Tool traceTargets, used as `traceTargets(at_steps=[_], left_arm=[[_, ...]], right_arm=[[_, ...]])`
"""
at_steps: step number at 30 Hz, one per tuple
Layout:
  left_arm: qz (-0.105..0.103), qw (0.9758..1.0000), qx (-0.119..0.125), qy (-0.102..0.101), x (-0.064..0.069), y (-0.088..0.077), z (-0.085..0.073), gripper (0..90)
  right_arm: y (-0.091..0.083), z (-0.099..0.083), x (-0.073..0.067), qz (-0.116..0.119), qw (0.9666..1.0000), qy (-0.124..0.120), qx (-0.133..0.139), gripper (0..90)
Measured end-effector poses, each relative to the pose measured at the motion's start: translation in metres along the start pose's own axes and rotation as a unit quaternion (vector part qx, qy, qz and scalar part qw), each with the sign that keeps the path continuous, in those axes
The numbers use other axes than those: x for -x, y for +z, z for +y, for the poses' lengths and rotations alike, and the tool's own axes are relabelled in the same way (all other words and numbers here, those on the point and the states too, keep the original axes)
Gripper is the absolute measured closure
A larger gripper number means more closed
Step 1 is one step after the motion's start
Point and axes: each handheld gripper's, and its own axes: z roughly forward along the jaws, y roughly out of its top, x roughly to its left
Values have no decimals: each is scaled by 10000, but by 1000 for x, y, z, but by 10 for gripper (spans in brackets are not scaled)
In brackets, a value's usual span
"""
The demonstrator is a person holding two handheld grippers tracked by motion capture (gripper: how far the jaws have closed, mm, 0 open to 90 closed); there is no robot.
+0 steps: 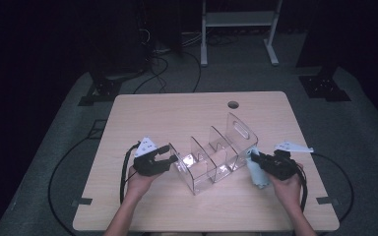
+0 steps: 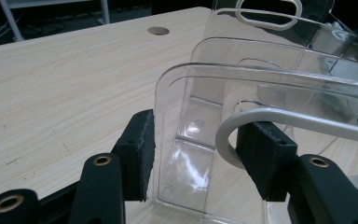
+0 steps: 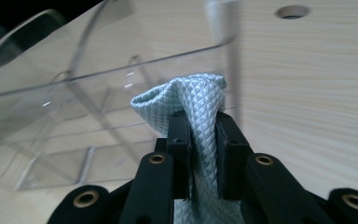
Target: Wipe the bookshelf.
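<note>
Organizer (image 1: pixel 216 155) mid-table, margins all round

Light wood-grain worktop (image 1: pixel 142 113), rectangular w/ rounded corners, sits on grey carpeted floor (image 1: pixel 364 147). Round cable hole (image 1: pixel 233 104) near far edge, a bit right of centre. Clear plastic divider rack (image 1: pixel 211 160) stands directly on worktop, running diagonally from near-left of centre toward the right edge; several upright partitions, tallest end panel w/ handle slot at its far-right end. Rack's base is flat on the wood. Rest of top is bare wood, esp. far-left corner & near edge. Black cables (image 1: pixel 59 172) lie on floor round the left & right sides
</note>
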Motion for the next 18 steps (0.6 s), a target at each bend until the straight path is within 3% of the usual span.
traceTargets(at_steps=[3,8,10,12,16,18], left_arm=[[2,10000,-19,21,0,0,0,471],[4,10000,-6,8,0,0,0,469],[-3,10000,-22,33,-1,-1,0,468],[-20,10000,-49,68,0,-1,1,466],[-47,9999,-54,95,3,1,2,462],[-59,9999,-58,117,3,2,2,460]], right_arm=[[2,0,-6,55,10000,-31,41,780],[4,-4,-45,582,9973,-436,-33,779],[3,-3,-52,624,9964,-573,-49,780],[2,0,-47,529,9970,-566,14,780],[-1,8,-21,116,9993,-304,201,780],[1,7,-21,157,9994,-241,210,780]])
